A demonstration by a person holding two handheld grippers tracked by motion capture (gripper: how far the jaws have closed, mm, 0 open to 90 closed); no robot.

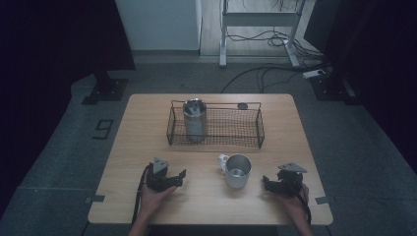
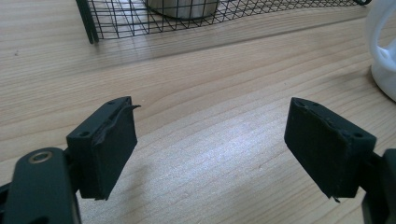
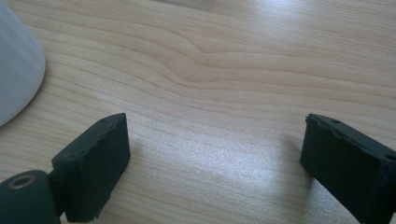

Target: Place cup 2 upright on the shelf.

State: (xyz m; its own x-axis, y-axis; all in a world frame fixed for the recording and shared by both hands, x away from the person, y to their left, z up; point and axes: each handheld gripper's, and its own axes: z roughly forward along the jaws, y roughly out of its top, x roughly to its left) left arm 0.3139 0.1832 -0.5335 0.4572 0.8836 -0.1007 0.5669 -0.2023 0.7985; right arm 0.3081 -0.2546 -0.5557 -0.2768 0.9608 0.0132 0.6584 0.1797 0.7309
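L hand-held gripper [image 1: 180, 175] low on bench [image 1: 142, 132], jaws apart, nothing btwn, pointing twd mug [image 1: 237, 170]. R hand-held gripper [image 1: 266, 183] low on bench too, jaws apart, empty, just R of mug. Mug upright, mid-bench, in front of wire basket [image 1: 216, 129].

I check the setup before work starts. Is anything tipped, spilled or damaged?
Nearly nothing. The mug stands upright on the table, and the steel tumbler stands upright in the wire basket. No spill. One oddity: on the left gripper, one finger's pad looks frayed at its edge.
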